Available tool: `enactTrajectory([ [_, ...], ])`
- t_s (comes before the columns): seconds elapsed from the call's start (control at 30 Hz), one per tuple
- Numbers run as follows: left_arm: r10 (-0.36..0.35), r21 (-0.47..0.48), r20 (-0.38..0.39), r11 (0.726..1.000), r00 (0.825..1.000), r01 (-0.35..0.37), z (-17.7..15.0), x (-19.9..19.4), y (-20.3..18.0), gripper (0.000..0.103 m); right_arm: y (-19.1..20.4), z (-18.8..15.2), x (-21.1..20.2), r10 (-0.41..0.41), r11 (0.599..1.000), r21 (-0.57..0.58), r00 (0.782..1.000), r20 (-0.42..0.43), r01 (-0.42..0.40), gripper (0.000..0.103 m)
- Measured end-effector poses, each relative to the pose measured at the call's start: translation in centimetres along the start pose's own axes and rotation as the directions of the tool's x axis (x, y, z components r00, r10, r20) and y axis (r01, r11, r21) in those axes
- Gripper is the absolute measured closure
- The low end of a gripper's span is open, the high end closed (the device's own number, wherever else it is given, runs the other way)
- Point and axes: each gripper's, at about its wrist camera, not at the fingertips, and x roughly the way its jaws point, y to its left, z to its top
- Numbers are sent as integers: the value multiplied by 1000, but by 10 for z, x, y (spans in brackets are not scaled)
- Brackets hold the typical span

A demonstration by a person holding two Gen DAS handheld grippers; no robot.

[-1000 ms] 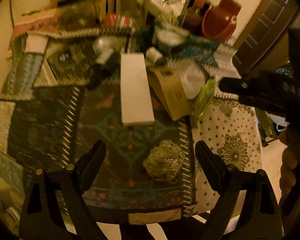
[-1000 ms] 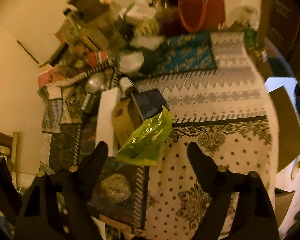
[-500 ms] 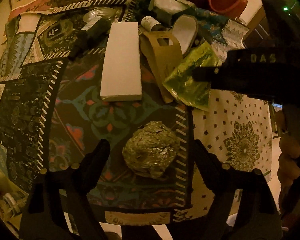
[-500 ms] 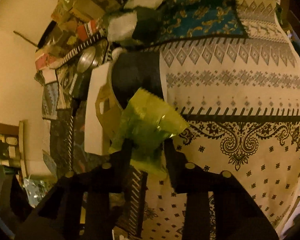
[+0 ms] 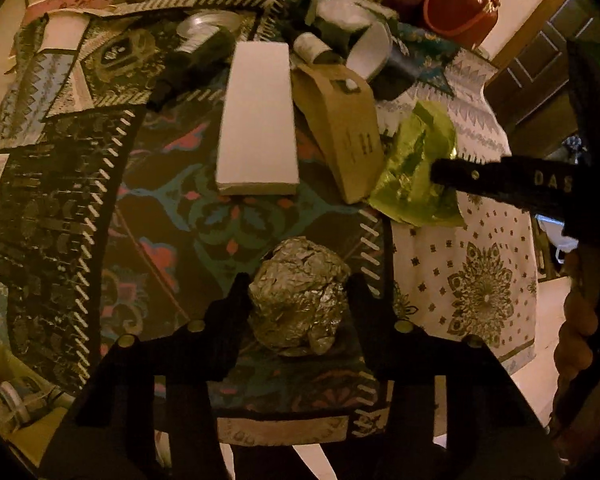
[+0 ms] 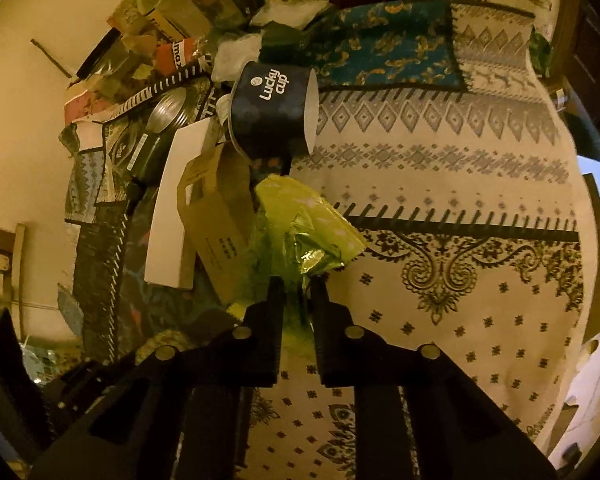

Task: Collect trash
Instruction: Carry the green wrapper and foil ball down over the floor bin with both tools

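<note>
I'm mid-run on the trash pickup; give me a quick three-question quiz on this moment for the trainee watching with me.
1. True or false: the right gripper is shut on the crinkled green plastic wrapper.
2. Which item lies between the fingers of the left gripper? A) flat white rectangular box B) crumpled silver foil ball C) brown cardboard carton
3. Fill in: the dark blue paper cup marked "Lucky cup" lies on its ____.

Key: 1 true. 2 B; those jaws are closing around it. 3 side.
</note>
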Motion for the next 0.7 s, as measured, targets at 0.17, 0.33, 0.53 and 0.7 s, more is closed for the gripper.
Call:
enactTrajectory([
  [0.17, -22, -2, 45, 1000, 999, 22, 2, -22, 10, 56, 6, -11, -14, -18, 1000, -1, 999, 44, 18, 95],
  [0.33, -60, 22, 116, 998, 991, 58, 5, -55, 20, 56, 19, -23, -38, -27, 999, 26, 993, 113, 24, 96],
  [0.53, -123, 99, 213, 990, 969, 104, 2, -108, 36, 56, 47, -45, -78, -66, 997, 56, 970, 235, 54, 97],
  [0.7, -180, 185, 287, 974, 941, 130, -6, -152, 46, 56, 75, -69, -111, -110, 993, 88, 933, 343, 84, 97],
])
